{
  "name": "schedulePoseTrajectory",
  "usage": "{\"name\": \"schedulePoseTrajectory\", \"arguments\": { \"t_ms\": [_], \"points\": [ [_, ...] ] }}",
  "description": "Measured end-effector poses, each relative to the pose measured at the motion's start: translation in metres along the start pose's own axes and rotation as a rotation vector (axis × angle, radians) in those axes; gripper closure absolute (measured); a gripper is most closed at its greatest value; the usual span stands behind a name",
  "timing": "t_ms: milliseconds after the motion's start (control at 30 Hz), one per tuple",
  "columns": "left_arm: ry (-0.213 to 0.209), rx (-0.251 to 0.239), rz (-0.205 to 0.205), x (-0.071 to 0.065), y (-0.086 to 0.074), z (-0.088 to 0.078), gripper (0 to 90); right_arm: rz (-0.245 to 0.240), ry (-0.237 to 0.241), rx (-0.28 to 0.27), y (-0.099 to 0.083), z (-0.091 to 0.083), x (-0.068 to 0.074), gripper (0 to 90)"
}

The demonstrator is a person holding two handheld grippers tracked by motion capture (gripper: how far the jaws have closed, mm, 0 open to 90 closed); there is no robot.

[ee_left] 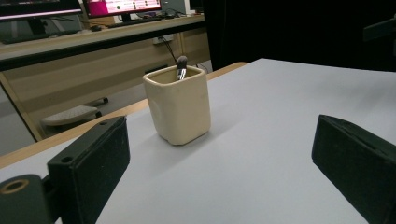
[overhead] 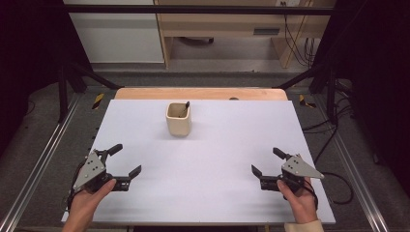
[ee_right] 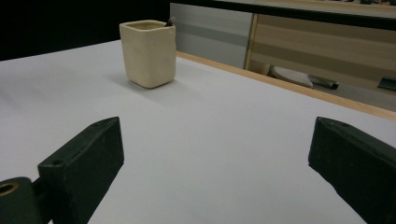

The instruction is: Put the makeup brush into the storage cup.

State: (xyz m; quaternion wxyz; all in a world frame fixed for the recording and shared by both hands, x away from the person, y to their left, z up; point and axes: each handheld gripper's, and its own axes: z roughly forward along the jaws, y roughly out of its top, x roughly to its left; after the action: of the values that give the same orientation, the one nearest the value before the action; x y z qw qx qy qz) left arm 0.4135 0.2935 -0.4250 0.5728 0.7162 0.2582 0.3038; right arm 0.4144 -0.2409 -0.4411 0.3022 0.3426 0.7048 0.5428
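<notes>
A cream square cup (overhead: pixel 178 118) stands upright on the white table (overhead: pixel 217 159), toward the far middle. A dark-tipped brush (overhead: pixel 185 106) leans inside it, its tip poking above the rim. My left gripper (overhead: pixel 125 158) rests open near the front left, with nothing between its jaws. At the front right, my right gripper (overhead: pixel 266 161) is open and holds nothing as well. The left gripper view has the cup (ee_left: pixel 178 104) and brush tip (ee_left: pixel 181 66) ahead of the left gripper (ee_left: pixel 224 163). From the right gripper (ee_right: pixel 219 163), the cup (ee_right: pixel 148 52) stands far off at upper left.
A wooden strip (overhead: pixel 200 93) runs along the table's far edge. Metal rails (overhead: pixel 38 164) flank the table, and cables (overhead: pixel 333 130) lie on the floor at the right. A desk with monitors (ee_left: pixel 79 9) stands beyond the table.
</notes>
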Motion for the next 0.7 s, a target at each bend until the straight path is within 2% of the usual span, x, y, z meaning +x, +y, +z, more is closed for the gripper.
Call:
{"name": "schedulePoseTrajectory", "arguments": {
  "t_ms": [100, 267, 300, 333, 367, 400, 433, 467, 700],
  "points": [
    [0.021, -0.001, 0.013, 0.0, -0.005, 0.001, 4.2, 0.001, -0.007, -0.001, -0.001, -0.002, -0.002, 3.8],
    [0.035, -0.021, 0.007, 0.002, -0.011, 0.005, 4.4, 0.011, -0.02, -0.018, -0.001, -0.004, -0.007, 4.0],
    [0.04, -0.036, 0.023, 0.003, -0.013, 0.006, 4.3, 0.013, -0.021, -0.02, -0.002, -0.004, -0.007, 4.0],
    [0.039, -0.027, 0.015, 0.002, -0.015, 0.007, 4.3, 0.012, -0.024, -0.024, -0.002, -0.004, -0.009, 3.9],
    [0.043, -0.035, 0.029, 0.003, -0.016, 0.008, 4.3, 0.015, -0.026, -0.023, -0.003, -0.004, -0.01, 3.9],
    [0.041, -0.031, 0.014, 0.002, -0.018, 0.008, 4.3, 0.017, -0.028, -0.027, -0.003, -0.005, -0.011, 3.9],
    [0.04, -0.031, 0.017, 0.002, -0.02, 0.009, 4.3, 0.019, -0.032, -0.03, -0.004, -0.005, -0.012, 3.9],
    [0.042, -0.035, 0.037, 0.003, -0.02, 0.009, 4.3, 0.024, -0.035, -0.035, -0.005, -0.005, -0.013, 3.9],
    [0.045, -0.065, 0.038, -0.001, -0.023, 0.001, 4.2, 0.046, -0.077, -0.054, -0.013, -0.006, -0.018, 3.7]
  ]
}}
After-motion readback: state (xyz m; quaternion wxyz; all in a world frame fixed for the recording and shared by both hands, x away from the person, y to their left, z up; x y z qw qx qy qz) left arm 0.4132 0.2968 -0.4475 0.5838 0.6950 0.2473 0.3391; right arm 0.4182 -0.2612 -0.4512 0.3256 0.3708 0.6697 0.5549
